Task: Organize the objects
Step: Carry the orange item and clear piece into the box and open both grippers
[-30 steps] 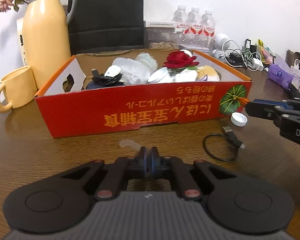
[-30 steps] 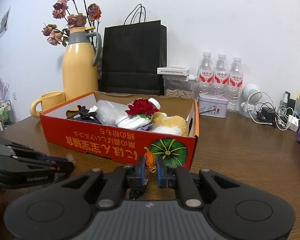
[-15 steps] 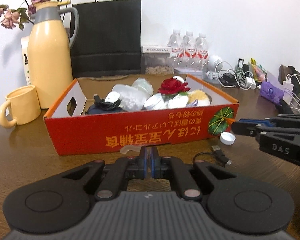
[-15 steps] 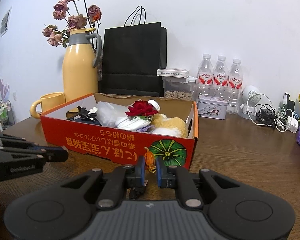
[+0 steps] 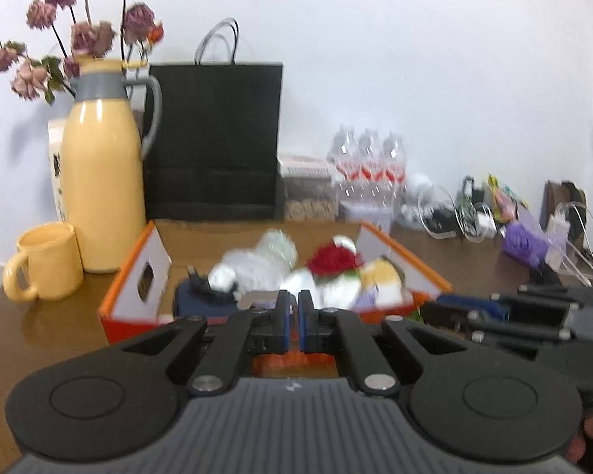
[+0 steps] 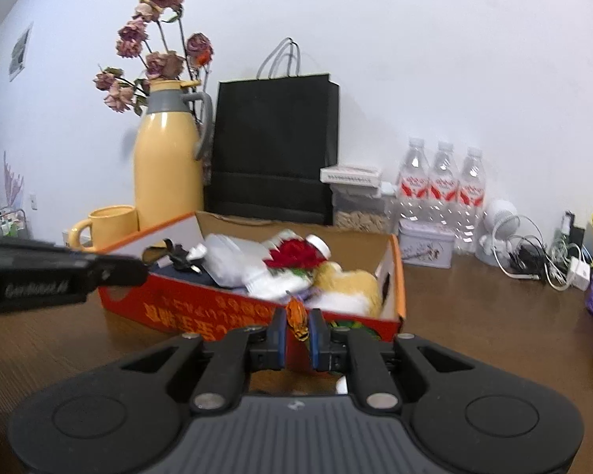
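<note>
My right gripper point(image 6: 296, 333) pinches a small orange thing point(image 6: 297, 318). My left gripper point(image 5: 294, 326) is nearly shut, empty. The box point(image 6: 399, 276) looks almost full.

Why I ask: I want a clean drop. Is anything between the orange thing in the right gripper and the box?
Only the front wall of the box, just ahead of the orange thing pinched in the right gripper. The left gripper hovers off to the left, outside that path.
</note>
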A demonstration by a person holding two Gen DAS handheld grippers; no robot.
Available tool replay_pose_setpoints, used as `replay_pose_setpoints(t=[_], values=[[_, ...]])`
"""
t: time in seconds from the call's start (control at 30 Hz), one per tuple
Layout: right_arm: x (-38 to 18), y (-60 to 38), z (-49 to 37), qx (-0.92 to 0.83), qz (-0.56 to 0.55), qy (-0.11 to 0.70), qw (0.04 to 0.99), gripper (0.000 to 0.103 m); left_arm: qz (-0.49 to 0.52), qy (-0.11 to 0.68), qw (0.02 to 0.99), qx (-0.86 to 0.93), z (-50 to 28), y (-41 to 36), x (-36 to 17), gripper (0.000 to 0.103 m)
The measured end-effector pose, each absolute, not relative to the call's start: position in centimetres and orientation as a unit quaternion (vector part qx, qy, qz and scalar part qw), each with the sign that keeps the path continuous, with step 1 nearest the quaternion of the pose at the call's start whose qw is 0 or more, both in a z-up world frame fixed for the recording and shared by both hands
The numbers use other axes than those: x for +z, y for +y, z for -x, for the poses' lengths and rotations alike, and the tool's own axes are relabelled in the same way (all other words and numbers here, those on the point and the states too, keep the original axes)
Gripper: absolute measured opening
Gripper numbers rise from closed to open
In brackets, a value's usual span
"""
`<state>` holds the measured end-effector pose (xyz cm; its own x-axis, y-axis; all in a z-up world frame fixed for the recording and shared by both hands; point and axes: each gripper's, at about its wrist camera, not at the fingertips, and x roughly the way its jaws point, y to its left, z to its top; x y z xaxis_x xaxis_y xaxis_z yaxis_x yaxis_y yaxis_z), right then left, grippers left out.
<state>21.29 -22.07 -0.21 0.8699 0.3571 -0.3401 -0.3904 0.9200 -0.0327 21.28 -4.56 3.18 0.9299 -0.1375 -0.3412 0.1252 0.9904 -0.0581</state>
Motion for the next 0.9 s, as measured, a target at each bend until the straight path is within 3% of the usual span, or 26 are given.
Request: replay_pose_setpoints(t=[0.4,0.9], values=[[3.5,-17.5,-26.0,0.202,0.053,0.135,0.969,0.01,0.047,0.14,0.988,-0.039,-26.2,-3.0,6.1,0.005],[2.0,-15.0,-31.4,0.194,0.039,0.161,0.967,0.01,0.052,0.179,0.982,-0.019,-31.8,-1.4,3.6,0.005]])
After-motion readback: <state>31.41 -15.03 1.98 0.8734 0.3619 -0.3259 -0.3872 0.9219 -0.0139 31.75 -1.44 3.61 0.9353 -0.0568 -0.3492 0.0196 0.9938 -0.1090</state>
